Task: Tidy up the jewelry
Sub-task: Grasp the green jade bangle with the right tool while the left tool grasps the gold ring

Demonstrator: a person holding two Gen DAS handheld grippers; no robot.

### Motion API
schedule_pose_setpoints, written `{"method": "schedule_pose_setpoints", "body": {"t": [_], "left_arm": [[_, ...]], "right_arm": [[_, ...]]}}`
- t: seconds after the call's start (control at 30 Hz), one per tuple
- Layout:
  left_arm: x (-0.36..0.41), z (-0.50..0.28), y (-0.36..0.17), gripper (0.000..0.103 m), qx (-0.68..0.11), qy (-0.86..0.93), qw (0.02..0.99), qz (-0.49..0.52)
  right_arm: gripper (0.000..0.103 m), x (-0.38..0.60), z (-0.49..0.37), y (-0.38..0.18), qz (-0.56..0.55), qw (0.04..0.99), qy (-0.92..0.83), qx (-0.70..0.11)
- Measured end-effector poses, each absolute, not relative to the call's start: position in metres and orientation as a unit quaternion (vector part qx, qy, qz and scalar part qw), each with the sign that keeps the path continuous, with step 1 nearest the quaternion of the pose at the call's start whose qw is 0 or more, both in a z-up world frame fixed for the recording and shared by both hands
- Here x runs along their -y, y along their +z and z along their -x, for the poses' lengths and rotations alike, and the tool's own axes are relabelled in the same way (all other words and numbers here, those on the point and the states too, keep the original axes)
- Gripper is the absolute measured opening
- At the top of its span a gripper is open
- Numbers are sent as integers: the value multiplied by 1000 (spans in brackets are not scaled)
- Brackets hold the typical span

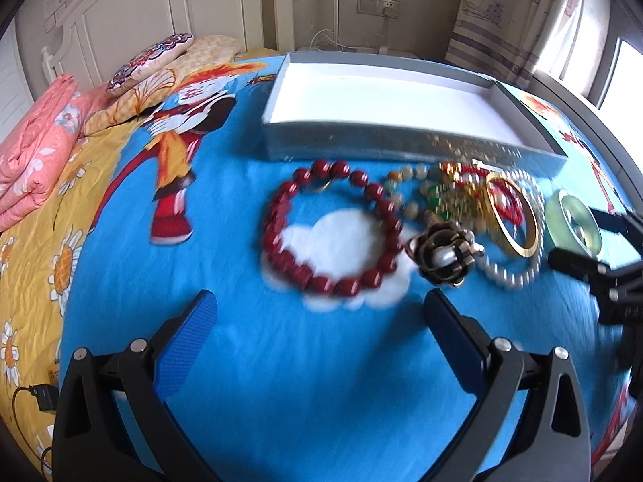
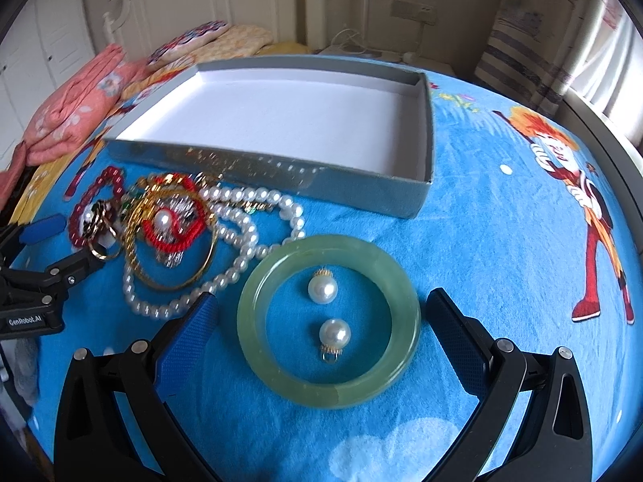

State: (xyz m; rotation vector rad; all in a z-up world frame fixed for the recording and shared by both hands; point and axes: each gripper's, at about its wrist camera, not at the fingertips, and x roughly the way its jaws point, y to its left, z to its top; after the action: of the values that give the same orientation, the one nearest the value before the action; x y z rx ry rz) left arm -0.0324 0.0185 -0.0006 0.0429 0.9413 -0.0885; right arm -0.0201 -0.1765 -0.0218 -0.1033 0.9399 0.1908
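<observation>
Two black grippers with blue pads are hovering wide open, gripping nothing: the left gripper (image 1: 317, 313) near a dark red bead bracelet (image 1: 329, 229), the right gripper (image 2: 321, 313) flanking a pale green jade bangle (image 2: 328, 321) that is ringing two pearl pendants (image 2: 321, 289). A shallow grey box with white lining (image 2: 281, 116) is sitting just behind the jewelry on the blue cartoon blanket (image 2: 482, 241).

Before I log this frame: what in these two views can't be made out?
- Left wrist view: the tangled pile beside the red bead bracelet is motion-blurred; pieces can't be separated.
- Left wrist view: the right gripper is cut by the edge.
- Right wrist view: the gold lettering on the box wall is unreadable.
</observation>
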Motion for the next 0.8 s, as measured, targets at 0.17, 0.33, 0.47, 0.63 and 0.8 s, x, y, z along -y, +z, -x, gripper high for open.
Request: {"method": "schedule_pose_setpoints", "body": {"t": [0.17, 0.33, 0.47, 0.63, 0.8], "left_arm": [[-38, 62, 1, 101, -446, -68, 892, -7], [-42, 77, 2, 99, -443, -83, 893, -6], [-29, 85, 7, 83, -432, -106, 896, -17], [-2, 86, 18, 81, -409, -148, 900, -18], [28, 65, 20, 64, -401, -147, 902, -68]], "right_arm": [[99, 176, 31, -21, 67, 879, 119, -456], [91, 178, 39, -21, 67, 884, 122, -446], [77, 188, 47, -18, 53, 893, 112, -432], [76, 191, 58, -13, 56, 905, 107, -408], [76, 203, 68, -5, 26, 918, 101, -382]]}}
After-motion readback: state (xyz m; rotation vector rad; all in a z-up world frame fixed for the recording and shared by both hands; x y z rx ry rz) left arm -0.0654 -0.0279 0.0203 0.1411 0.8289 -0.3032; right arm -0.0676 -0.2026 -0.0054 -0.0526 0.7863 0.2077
